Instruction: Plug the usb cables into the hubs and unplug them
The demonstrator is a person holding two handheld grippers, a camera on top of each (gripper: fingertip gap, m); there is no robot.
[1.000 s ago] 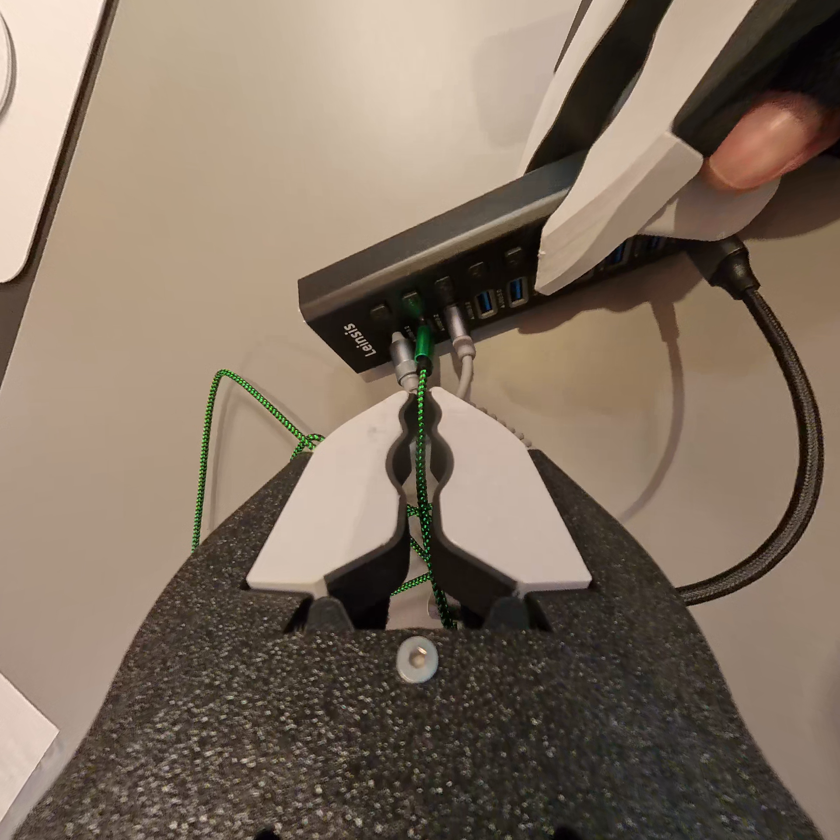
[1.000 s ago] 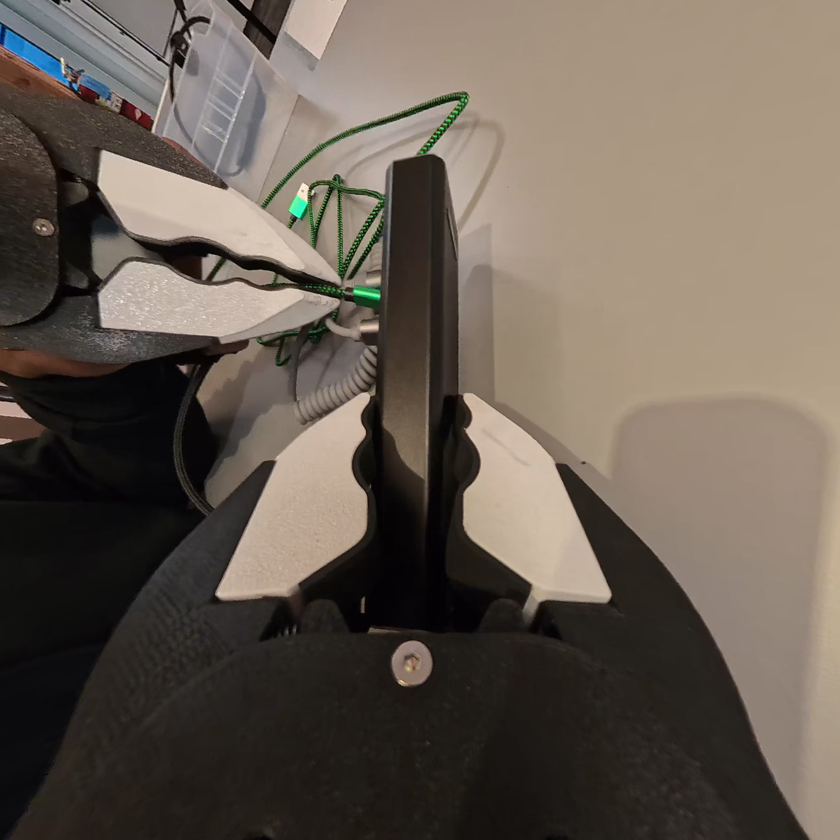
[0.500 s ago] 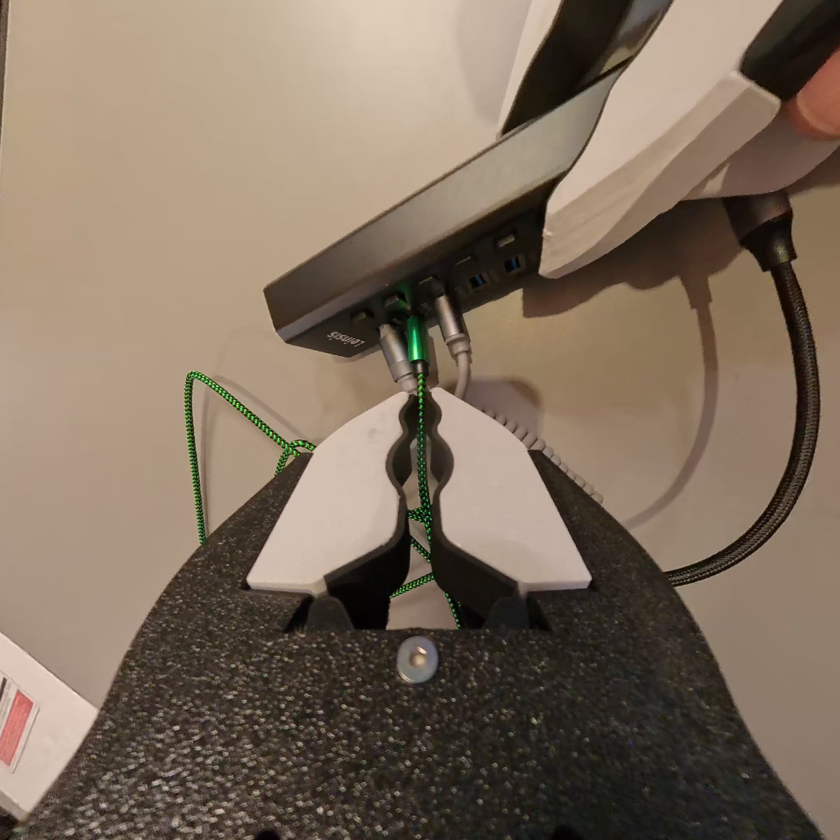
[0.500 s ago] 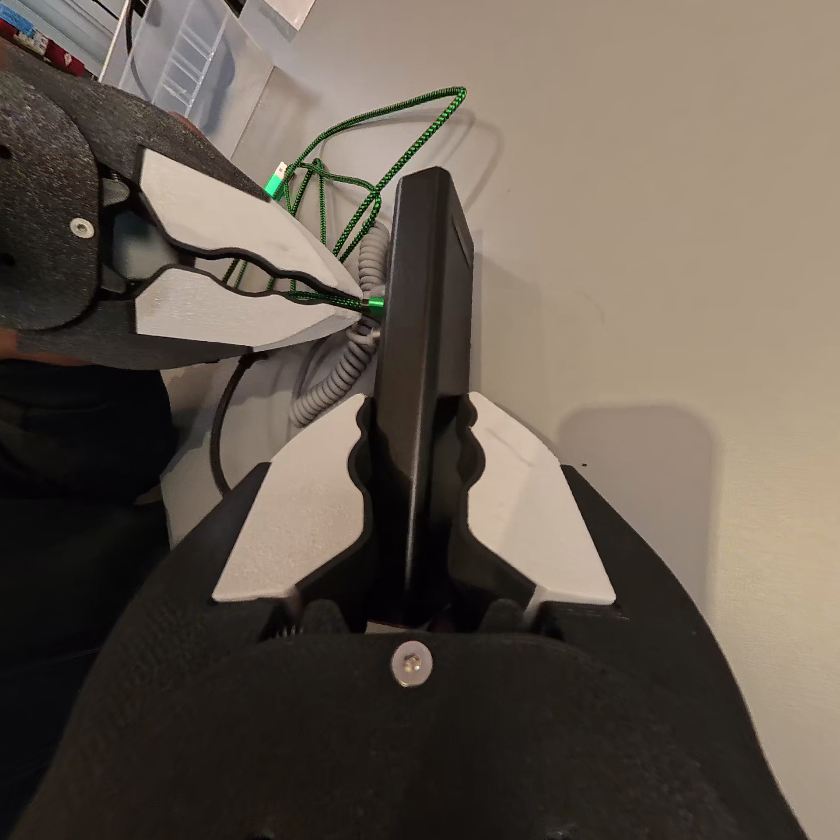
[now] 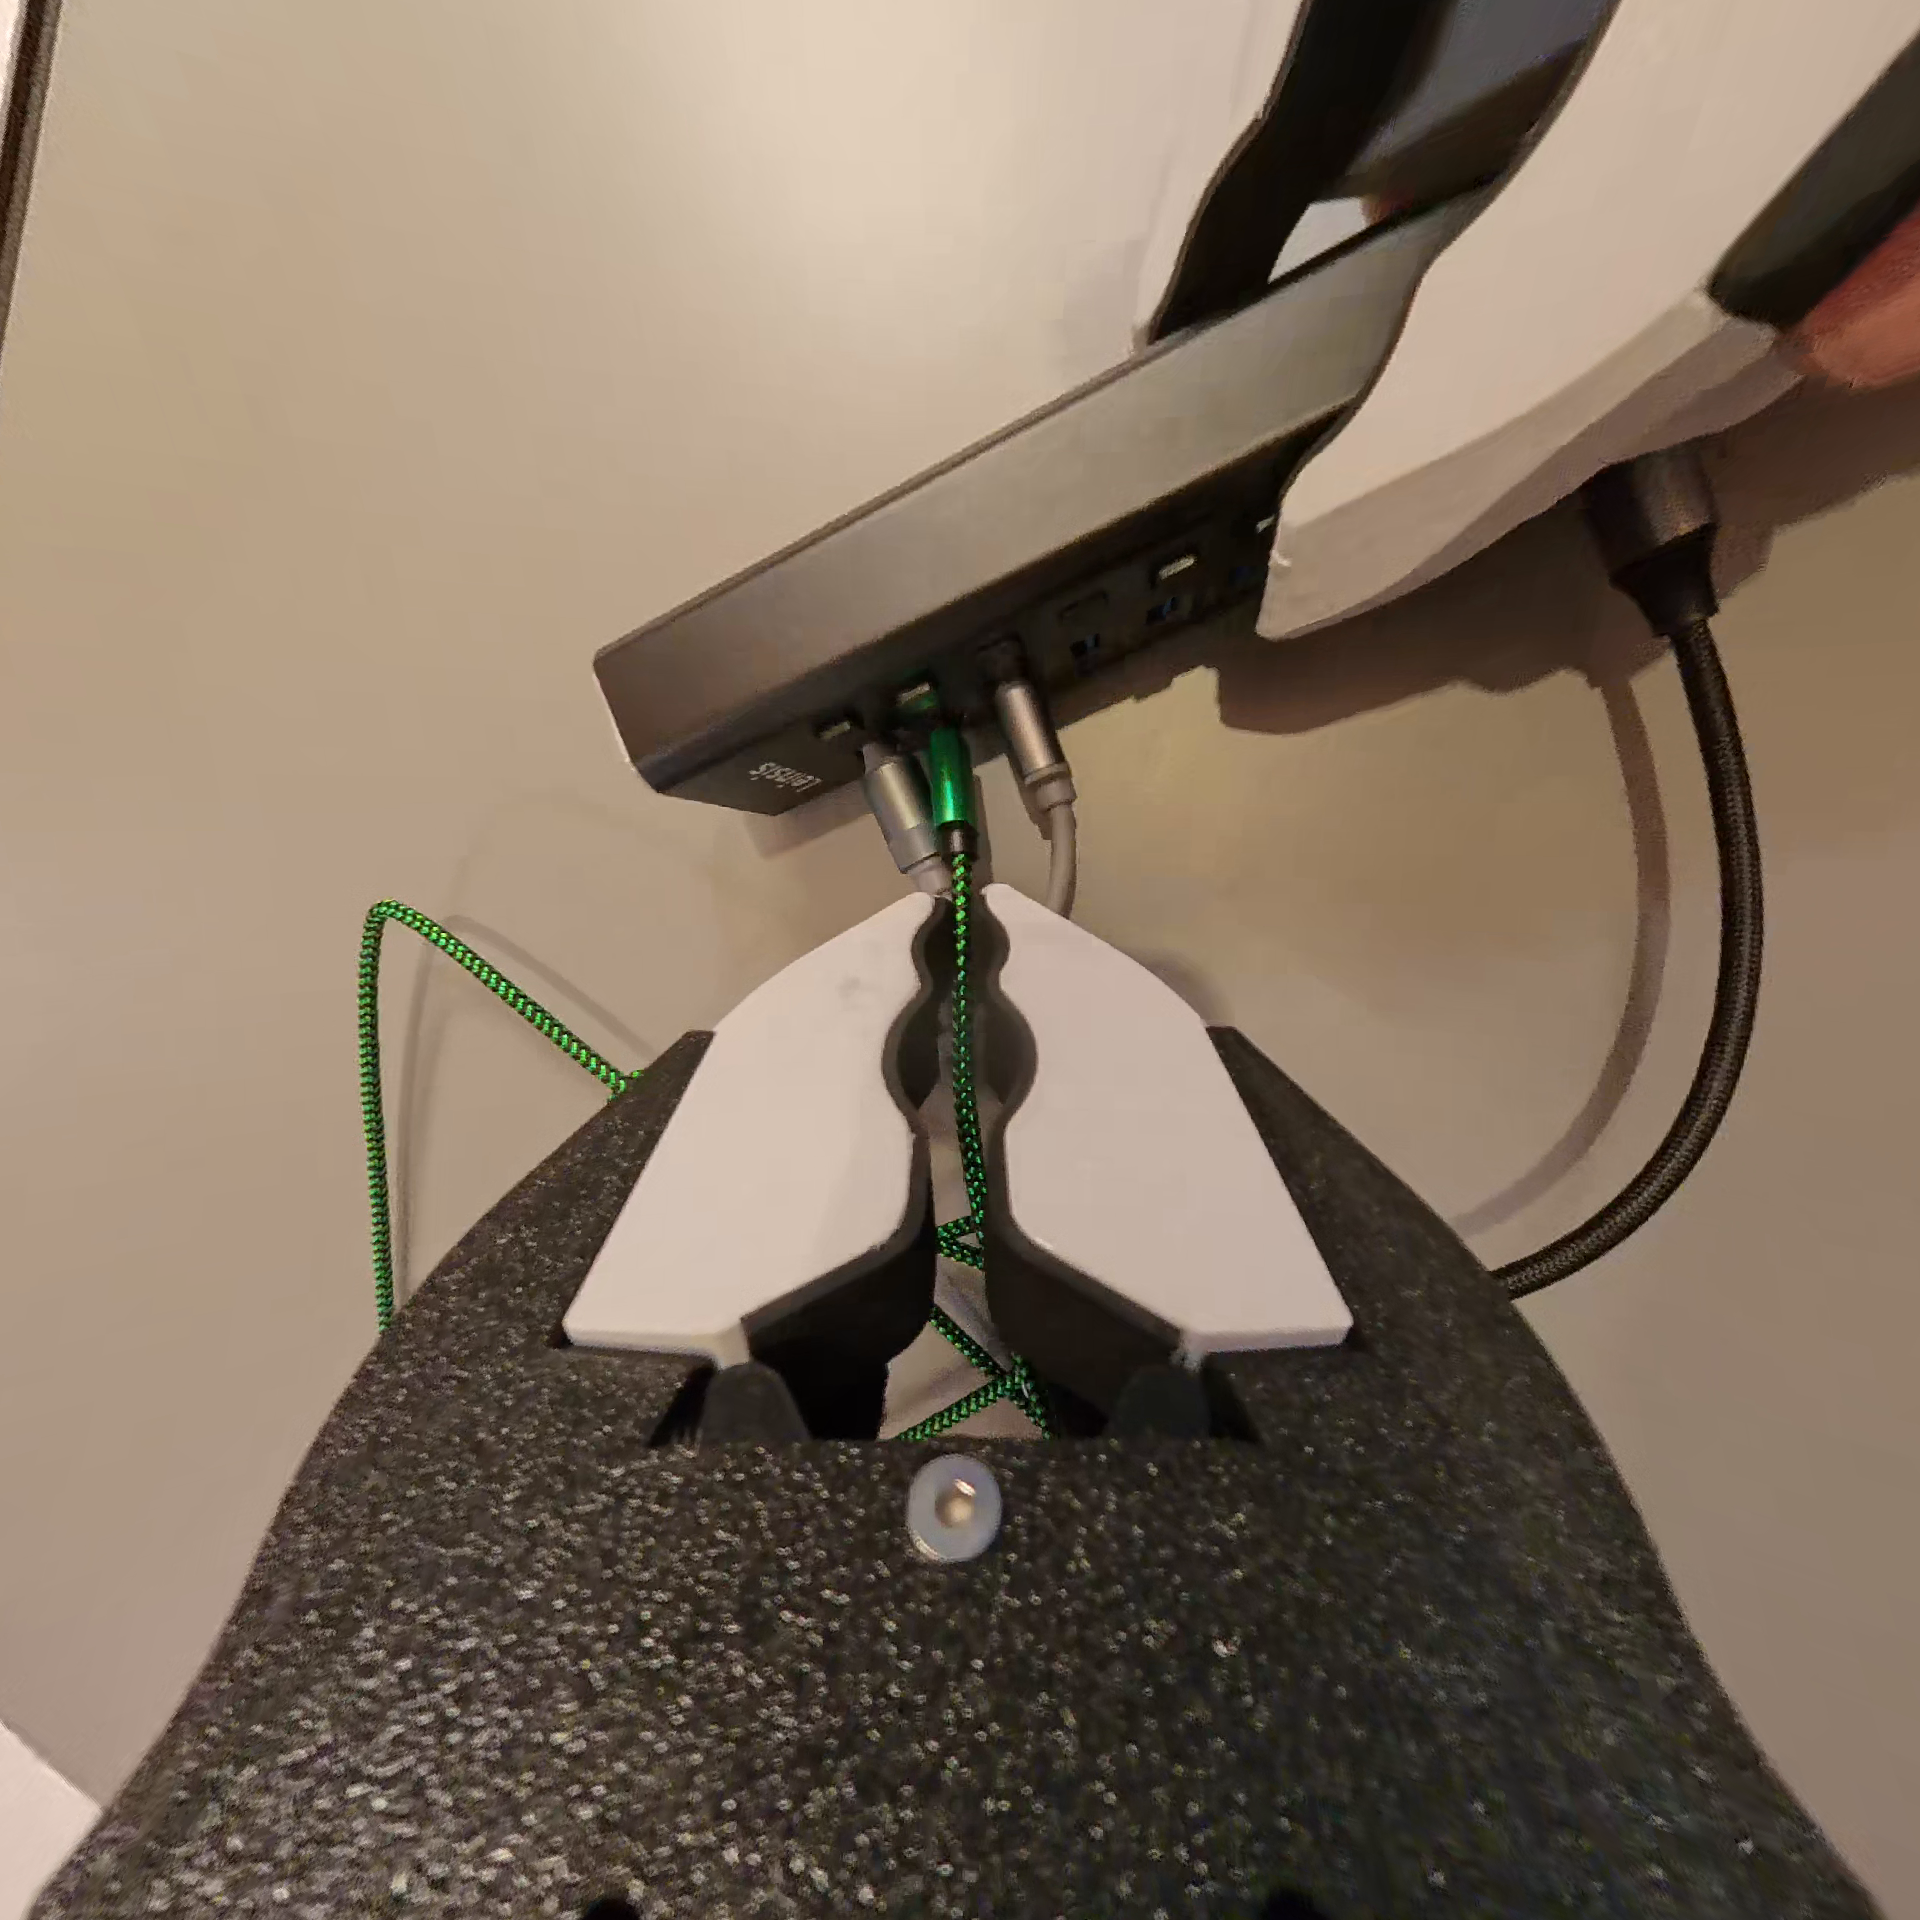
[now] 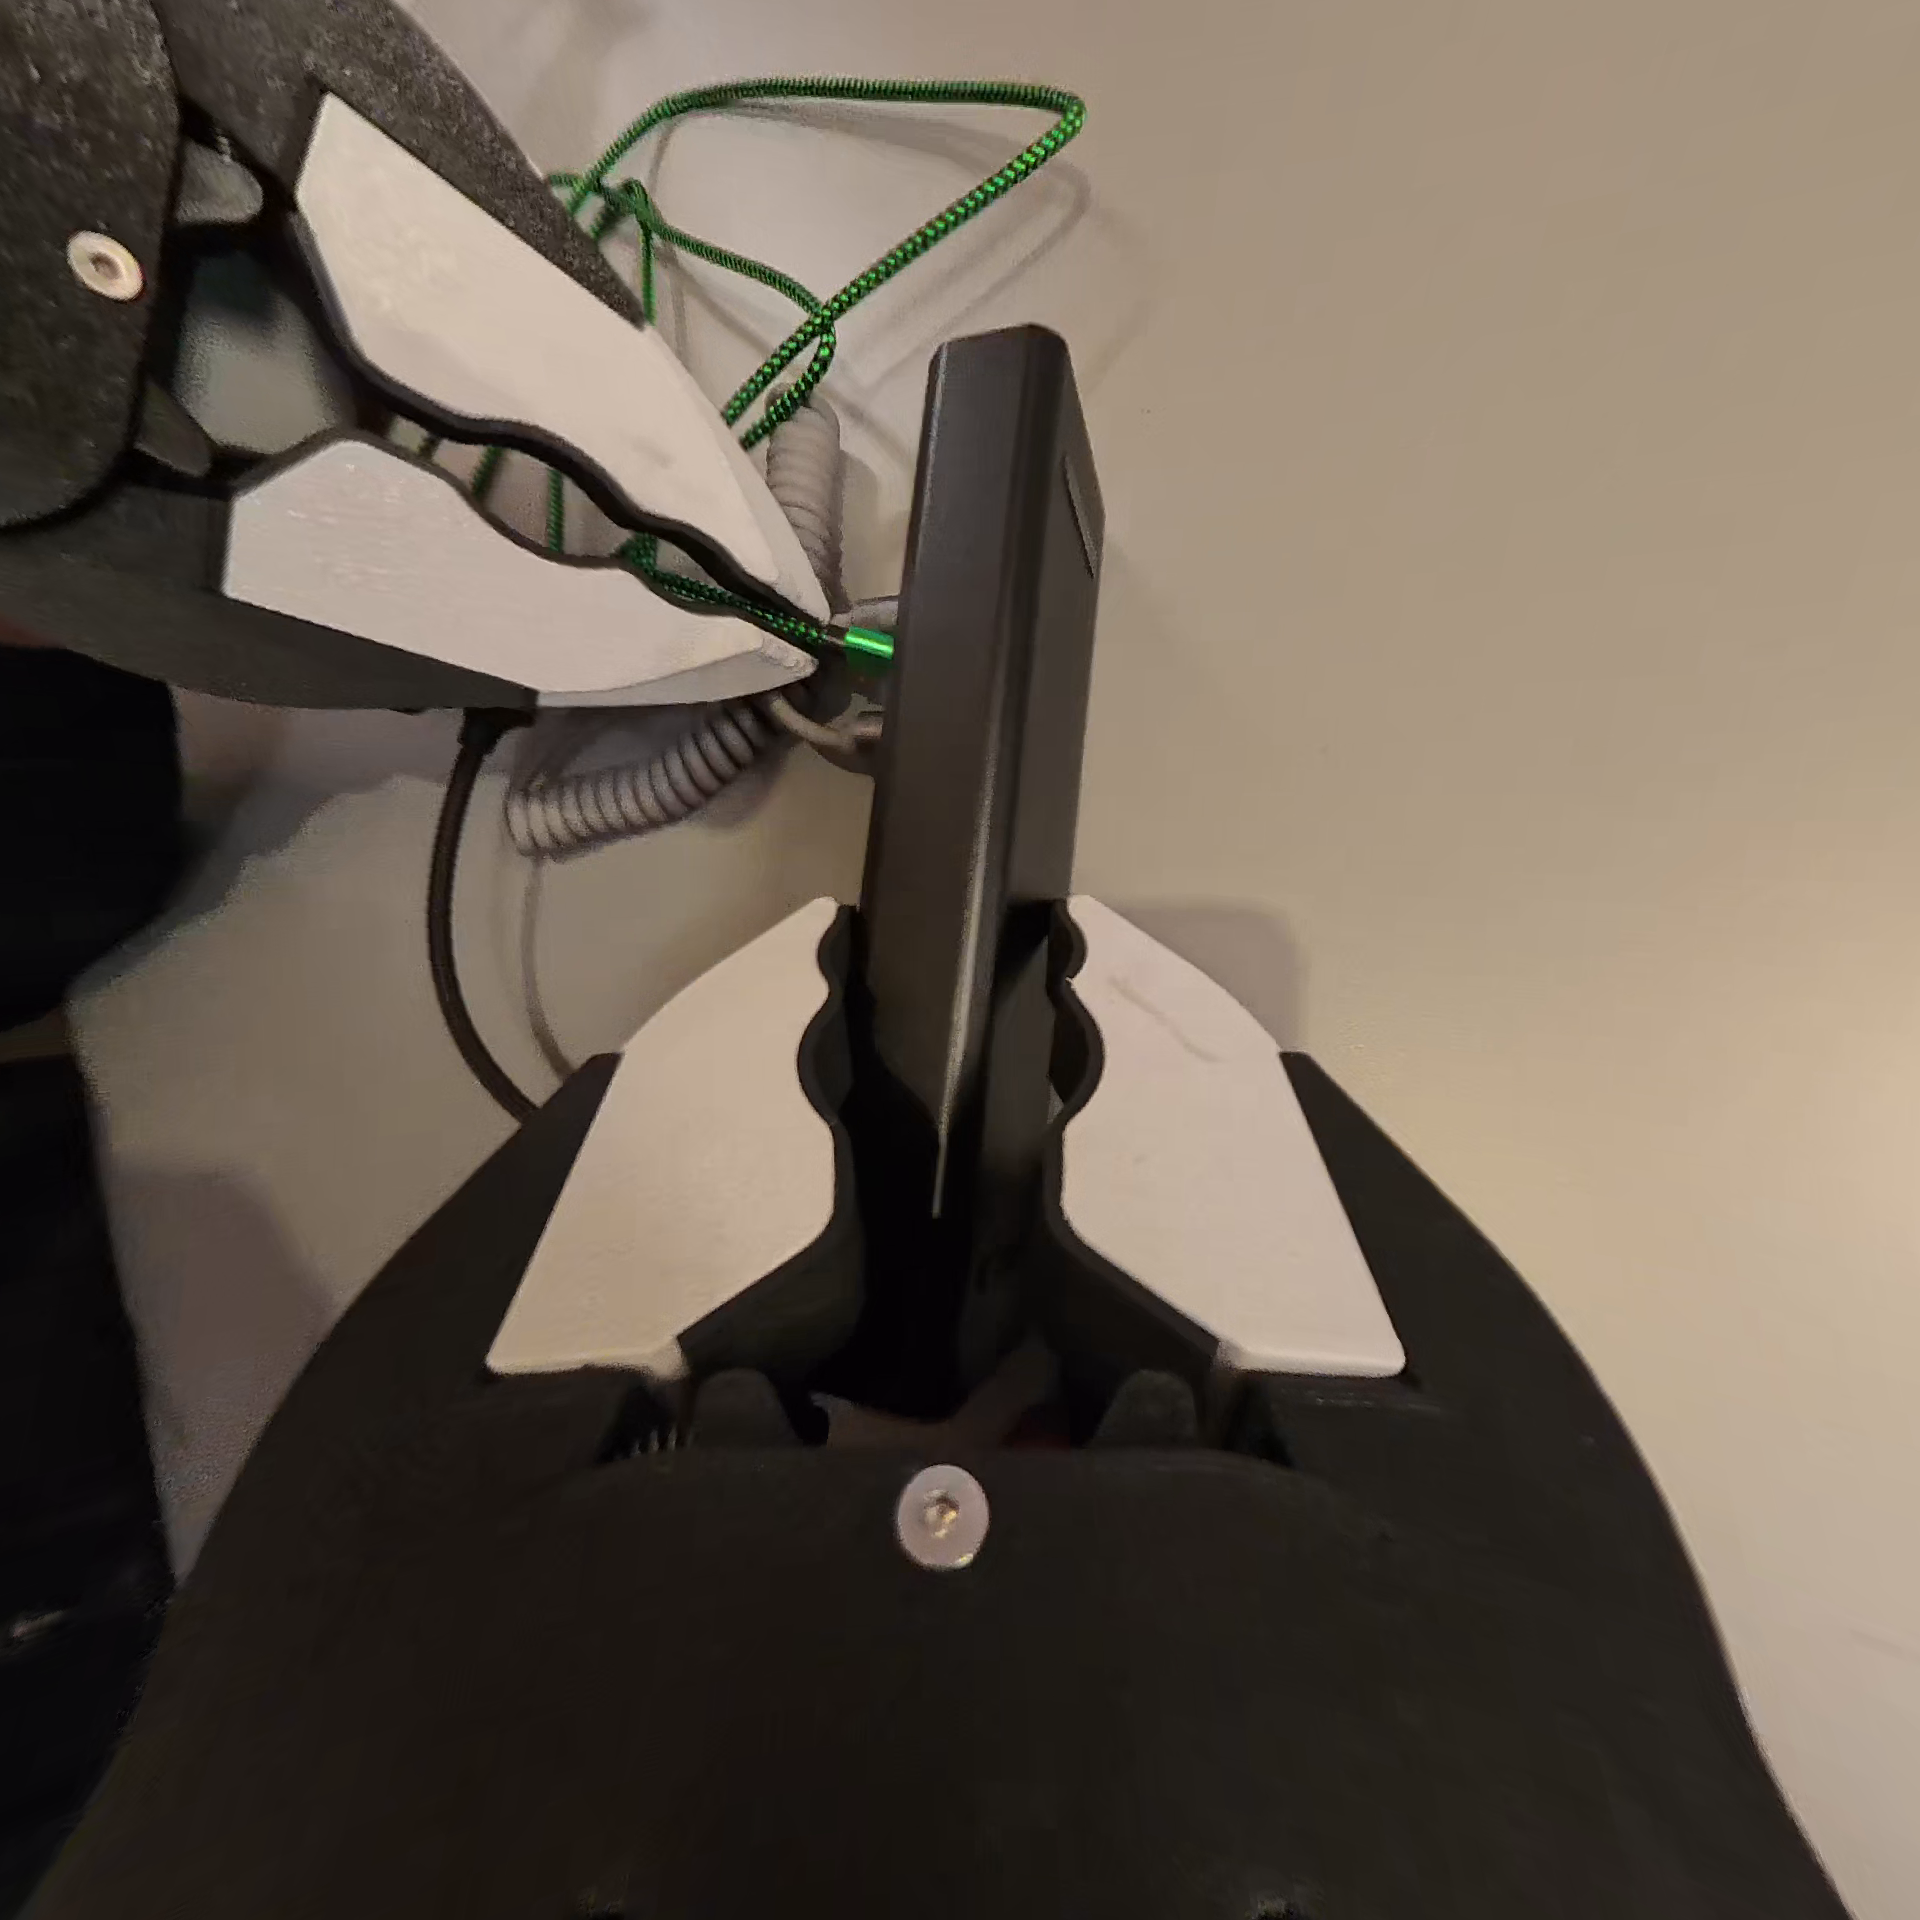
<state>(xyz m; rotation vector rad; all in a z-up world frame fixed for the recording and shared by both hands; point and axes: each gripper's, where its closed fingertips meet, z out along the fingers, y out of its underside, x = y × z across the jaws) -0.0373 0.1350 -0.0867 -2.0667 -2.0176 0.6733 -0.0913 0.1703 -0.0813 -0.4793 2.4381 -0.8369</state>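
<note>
A dark grey USB hub (image 5: 935,540) is held above the beige table (image 5: 416,520), tilted. My right gripper (image 6: 951,914) is shut on one end of the hub (image 6: 987,623); it shows at the upper right of the left wrist view (image 5: 1247,457). My left gripper (image 5: 956,899) is shut on the green braided cable (image 5: 966,1039) just behind its green plug (image 5: 951,784), which sits in a hub port. It also shows in the right wrist view (image 6: 800,634), beside the green plug (image 6: 868,652). Two silver plugs (image 5: 894,800) (image 5: 1029,738) flank the green one.
A black braided cable (image 5: 1714,935) runs from the hub's end down to the table. A grey coiled cable (image 6: 644,790) hangs below the plugs. Loose loops of green cable (image 6: 935,104) lie beyond the hub. A white object edge (image 5: 31,1756) shows at the lower left.
The hub has been lifted off the table and tilted, with its port side facing more downward. My left gripper has followed it, still gripping the green cable behind the plug.
</note>
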